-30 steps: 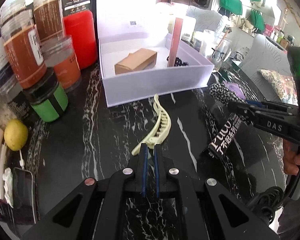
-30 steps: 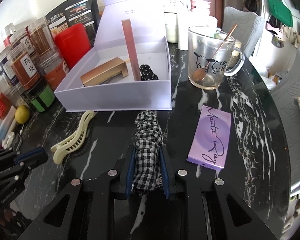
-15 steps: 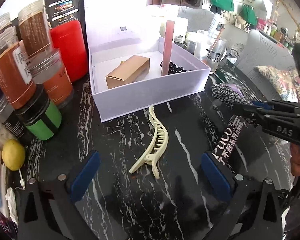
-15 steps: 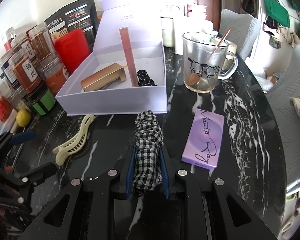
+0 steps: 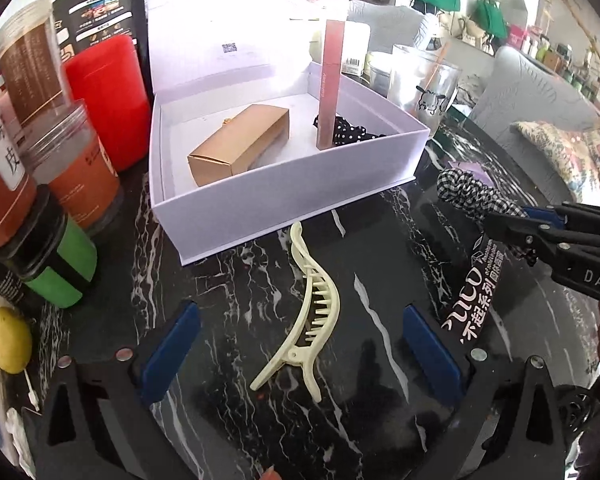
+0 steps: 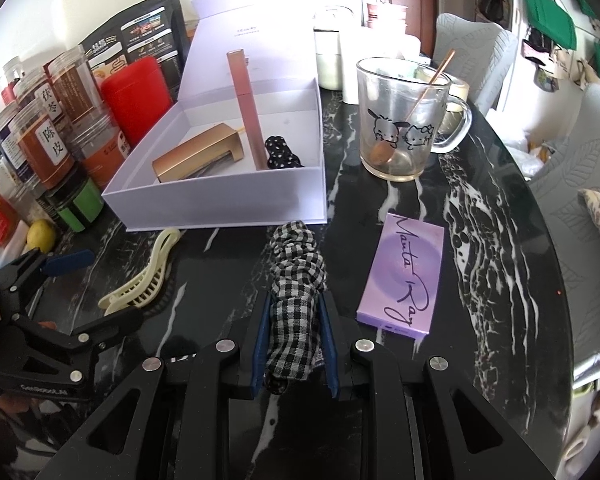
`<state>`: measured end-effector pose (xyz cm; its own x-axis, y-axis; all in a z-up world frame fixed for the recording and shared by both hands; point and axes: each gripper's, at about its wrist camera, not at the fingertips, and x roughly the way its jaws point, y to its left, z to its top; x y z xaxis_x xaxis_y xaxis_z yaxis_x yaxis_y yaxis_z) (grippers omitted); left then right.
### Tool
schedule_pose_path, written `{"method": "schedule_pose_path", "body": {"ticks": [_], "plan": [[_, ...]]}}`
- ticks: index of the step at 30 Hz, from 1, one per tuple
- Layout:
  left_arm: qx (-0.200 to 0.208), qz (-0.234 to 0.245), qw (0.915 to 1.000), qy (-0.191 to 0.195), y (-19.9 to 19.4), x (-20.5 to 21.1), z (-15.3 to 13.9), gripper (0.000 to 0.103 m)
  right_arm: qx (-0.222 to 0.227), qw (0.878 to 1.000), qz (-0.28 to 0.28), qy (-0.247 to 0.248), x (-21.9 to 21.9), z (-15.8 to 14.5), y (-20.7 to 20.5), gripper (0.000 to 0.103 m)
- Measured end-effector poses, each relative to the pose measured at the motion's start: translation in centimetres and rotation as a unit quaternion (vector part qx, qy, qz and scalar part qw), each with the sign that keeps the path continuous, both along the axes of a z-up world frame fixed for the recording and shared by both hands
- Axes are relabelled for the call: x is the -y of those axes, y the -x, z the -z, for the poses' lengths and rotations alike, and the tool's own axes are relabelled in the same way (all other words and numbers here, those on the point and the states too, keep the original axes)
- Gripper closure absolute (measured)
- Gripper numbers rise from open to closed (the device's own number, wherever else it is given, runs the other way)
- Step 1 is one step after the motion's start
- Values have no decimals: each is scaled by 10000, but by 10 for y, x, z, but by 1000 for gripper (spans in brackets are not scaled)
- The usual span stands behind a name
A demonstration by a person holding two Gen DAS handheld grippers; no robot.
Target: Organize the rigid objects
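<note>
Left fingers [image 5: 296, 354] wide astride hair clip [image 5: 305, 308] — right fingers [image 6: 294, 344] clamping checked scrunchie [image 6: 296, 292].

left wrist: low, near table | right wrist: higher | shared: white box [image 5: 284, 204]

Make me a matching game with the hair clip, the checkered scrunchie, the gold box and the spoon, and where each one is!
Things:
1. cream hair clip
2. checkered scrunchie
3. gold box
4. spoon

Places:
A. inside the white box
B. standing in the glass mug
C. squeezed in the right gripper jaws
D. lying loose on the black marble table, between the open jaws of the left gripper

Pairs: 1-D, 2-C, 3-A, 4-B
</note>
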<state>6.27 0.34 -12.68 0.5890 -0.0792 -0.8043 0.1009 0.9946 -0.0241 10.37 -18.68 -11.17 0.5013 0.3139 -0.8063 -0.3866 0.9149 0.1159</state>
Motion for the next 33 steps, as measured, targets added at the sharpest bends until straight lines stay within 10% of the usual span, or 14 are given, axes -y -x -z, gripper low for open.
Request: {"method": "schedule_pose_path", "body": {"ticks": [5, 15, 33], "plan": [[-175, -23, 9998, 28, -8, 1, 5, 3, -3, 10000, 20, 1, 1, 0, -1, 80], [-357, 124, 9989, 270, -9, 3, 14, 82, 80, 10000, 22, -33, 1, -6, 4, 80], [8, 190, 9994, 304, 19, 0, -11, 82, 265, 9995, -54, -130, -7, -23, 29, 80]]}}
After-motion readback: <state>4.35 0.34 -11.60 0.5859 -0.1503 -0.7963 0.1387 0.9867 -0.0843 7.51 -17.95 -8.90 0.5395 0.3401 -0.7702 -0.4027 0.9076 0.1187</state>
